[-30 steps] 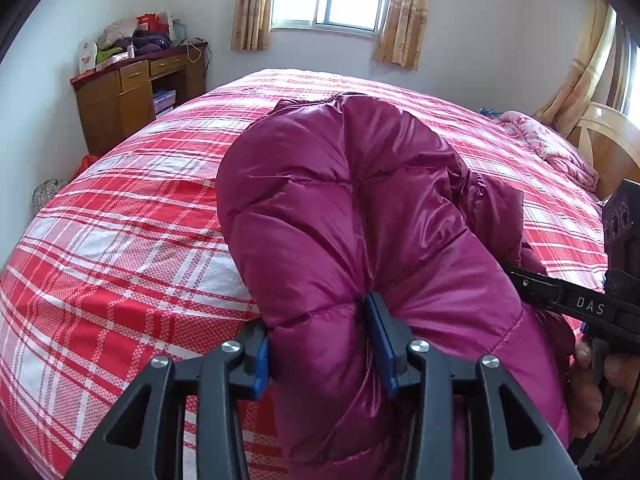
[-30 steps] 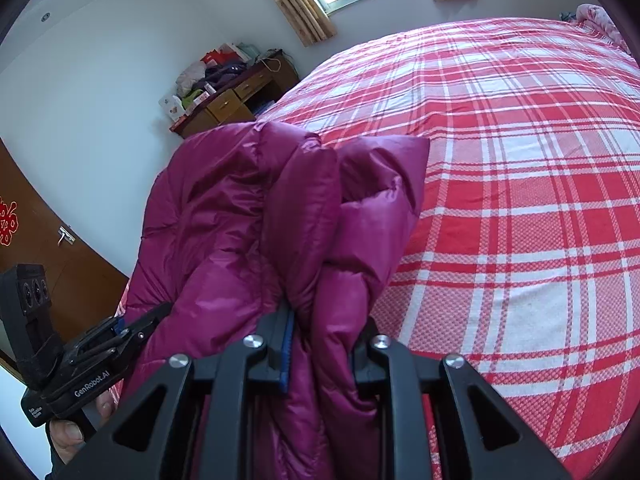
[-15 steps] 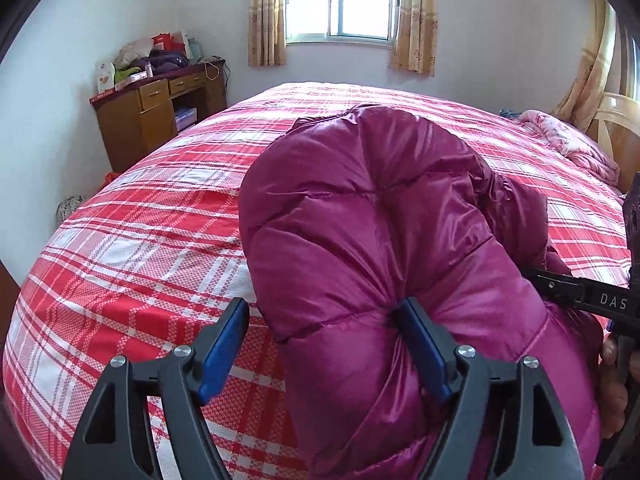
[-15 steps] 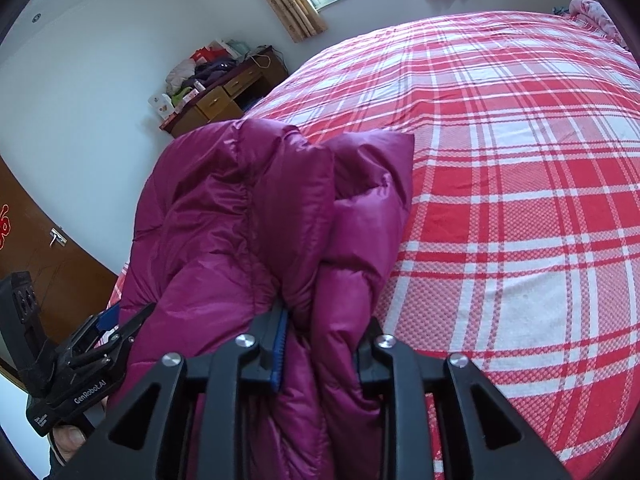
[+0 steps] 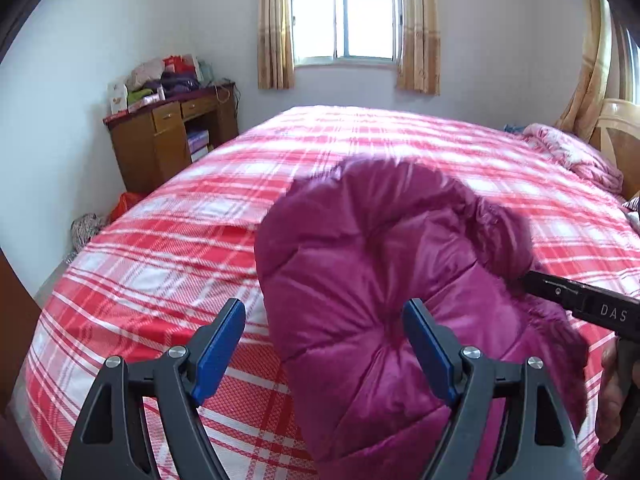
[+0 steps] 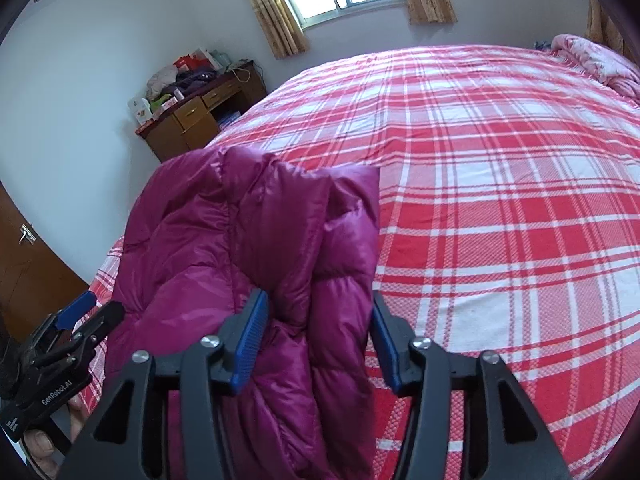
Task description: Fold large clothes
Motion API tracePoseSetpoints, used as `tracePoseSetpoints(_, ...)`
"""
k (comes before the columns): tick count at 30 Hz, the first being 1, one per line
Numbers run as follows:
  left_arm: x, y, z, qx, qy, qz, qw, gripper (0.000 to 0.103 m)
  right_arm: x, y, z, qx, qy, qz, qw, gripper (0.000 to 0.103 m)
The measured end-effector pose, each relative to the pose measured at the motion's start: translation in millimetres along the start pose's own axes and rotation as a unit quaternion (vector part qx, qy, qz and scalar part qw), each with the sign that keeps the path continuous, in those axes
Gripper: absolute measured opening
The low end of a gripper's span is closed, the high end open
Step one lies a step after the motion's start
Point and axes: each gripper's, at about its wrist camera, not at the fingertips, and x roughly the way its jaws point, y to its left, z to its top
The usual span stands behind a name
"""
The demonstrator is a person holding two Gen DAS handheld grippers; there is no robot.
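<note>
Magenta down jacket (image 5: 372, 280): quilted nylon-like shell, glossy sheen, puffy, stitched seams. Bedspread (image 6: 500, 184): woven cloth, red-white plaid, matt, coarse weave visible. Left tongs (image 5: 324, 344): matt black plastic arms, blue ribbed pads, shiny metal rivets. Right tongs (image 6: 316, 344): same finish. Cabinet (image 5: 160, 144): brown wood, semi-gloss. Curtains (image 5: 274, 28): tan patterned cloth.

A bright window (image 5: 347, 18) sits at twelve o'clock in the left wrist view, flanked by tan curtains (image 5: 274, 26), and daylight washes the pale walls (image 5: 100, 36). At ten o'clock a wooden desk (image 5: 160, 140) stands in the corner, piled with clothes and boxes. A bed (image 5: 180, 240) under a red-and-white plaid cover fills the room, with a pink quilt (image 5: 576, 156) bunched at three o'clock.
</note>
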Motion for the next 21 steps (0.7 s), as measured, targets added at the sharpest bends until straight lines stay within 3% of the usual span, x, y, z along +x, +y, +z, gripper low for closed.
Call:
tracePoseSetpoints(11,-67,2,25,0.007,-0.078,-0.012,0.9968,0.082,-73,46,-3,-0.043,-0.073,-0.011,0.996,0.075)
tracePoseSetpoints(21,-95,6,34,-0.006,-0.111,-0.02,0.9936,0.087,-105,62,-3,-0.062,-0.106,-0.013,0.992,0.077)
